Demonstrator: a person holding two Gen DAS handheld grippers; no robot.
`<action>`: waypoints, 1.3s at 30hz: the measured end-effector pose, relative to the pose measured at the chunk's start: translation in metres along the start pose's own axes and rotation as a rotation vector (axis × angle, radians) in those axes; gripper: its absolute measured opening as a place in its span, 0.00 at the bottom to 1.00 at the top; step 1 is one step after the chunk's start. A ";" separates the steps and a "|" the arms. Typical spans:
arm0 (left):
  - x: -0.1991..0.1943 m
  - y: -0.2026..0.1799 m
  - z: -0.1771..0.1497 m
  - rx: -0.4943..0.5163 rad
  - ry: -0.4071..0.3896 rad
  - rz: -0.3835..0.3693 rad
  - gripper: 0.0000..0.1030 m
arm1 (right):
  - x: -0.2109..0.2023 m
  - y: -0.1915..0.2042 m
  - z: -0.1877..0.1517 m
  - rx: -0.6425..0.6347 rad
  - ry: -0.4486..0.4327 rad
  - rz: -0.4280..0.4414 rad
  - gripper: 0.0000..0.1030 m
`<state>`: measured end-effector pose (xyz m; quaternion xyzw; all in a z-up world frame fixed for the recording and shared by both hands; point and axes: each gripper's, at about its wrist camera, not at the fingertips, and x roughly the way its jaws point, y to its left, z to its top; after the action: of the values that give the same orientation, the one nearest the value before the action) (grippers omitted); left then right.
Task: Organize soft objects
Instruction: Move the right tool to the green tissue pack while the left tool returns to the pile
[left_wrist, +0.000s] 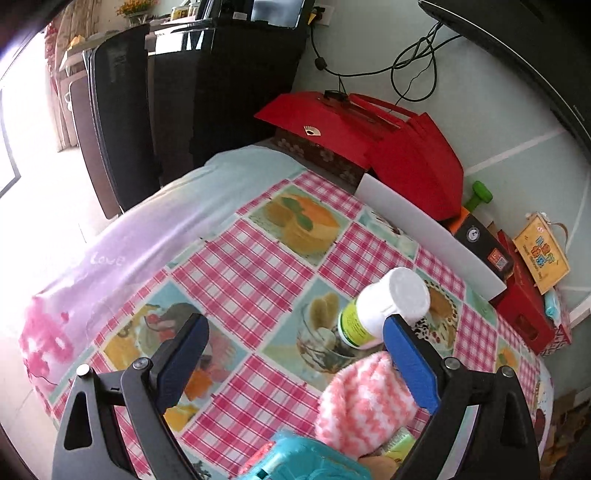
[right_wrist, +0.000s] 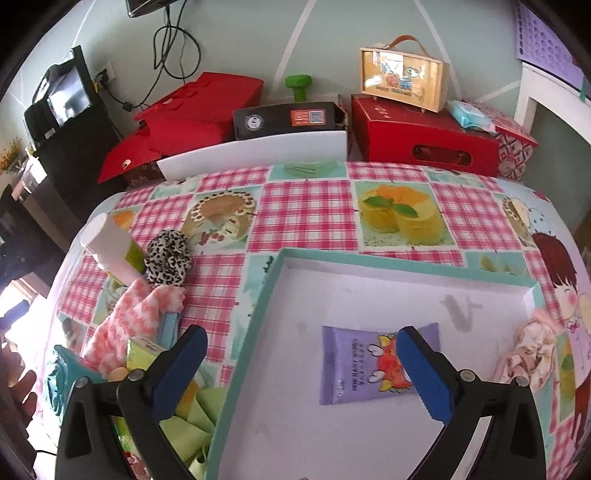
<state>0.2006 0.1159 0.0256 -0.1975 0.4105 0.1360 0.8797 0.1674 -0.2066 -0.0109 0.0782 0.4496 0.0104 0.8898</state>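
A pink and white fuzzy cloth (left_wrist: 364, 402) lies on the checked tablecloth, just inside my open, empty left gripper (left_wrist: 295, 354); it also shows in the right wrist view (right_wrist: 135, 321). A leopard-print scrunchie (right_wrist: 168, 260) lies beside a white-capped bottle (right_wrist: 112, 245), which also shows in the left wrist view (left_wrist: 384, 308). My right gripper (right_wrist: 301, 363) is open and empty above a shallow teal-rimmed tray (right_wrist: 406, 267) holding a purple snack packet (right_wrist: 364, 363). A pale pink floral cloth (right_wrist: 528, 350) hangs over the tray's right rim.
A teal box (left_wrist: 295, 458) with green items (right_wrist: 192, 417) sits at the near edge, left of the tray. Red boxes (right_wrist: 424, 136), a black box (right_wrist: 288, 118), a white board (right_wrist: 255, 153) and a green dumbbell (right_wrist: 299, 86) line the wall.
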 end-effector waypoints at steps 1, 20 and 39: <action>0.000 0.001 0.000 -0.002 -0.004 -0.001 0.93 | 0.001 0.002 0.001 -0.002 0.004 0.020 1.00; 0.012 -0.021 -0.008 0.074 0.093 -0.112 0.93 | 0.028 0.064 -0.013 -0.013 0.119 0.253 1.00; 0.036 -0.036 -0.021 0.210 0.222 -0.038 0.93 | 0.052 0.099 -0.028 -0.041 0.178 0.278 0.93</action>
<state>0.2234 0.0769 -0.0059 -0.1260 0.5132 0.0530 0.8473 0.1812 -0.1007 -0.0543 0.1200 0.5111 0.1495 0.8378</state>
